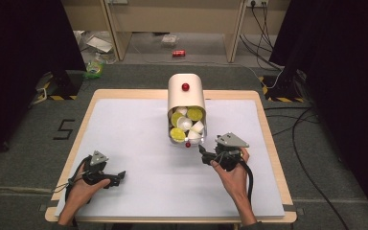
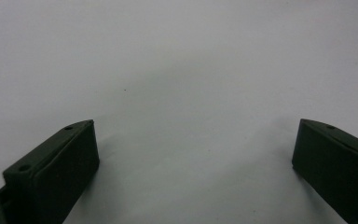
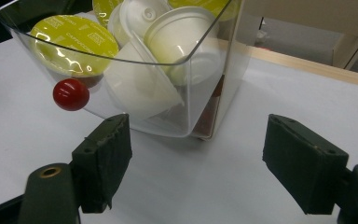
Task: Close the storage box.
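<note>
White tabletop (image 1: 139, 143) carries a pulled-out capsule drawer (image 3: 135, 65), with the right gripper (image 3: 196, 158) just before it, jaws apart and empty, seemingly lining up on its red knob (image 3: 71, 94).

A wood-edged bench (image 1: 268, 143) under a white mat (image 1: 139, 143) stands on grey carpet (image 1: 24, 158), which carries a black "5" mark (image 1: 63, 129) at the left. Black curtains (image 1: 19, 43) hang on both sides, and pale wooden furniture (image 1: 172, 19) stands behind. A red can (image 1: 178, 53) lies on the floor there, with cables (image 1: 302, 129) trailing at the right.
</note>
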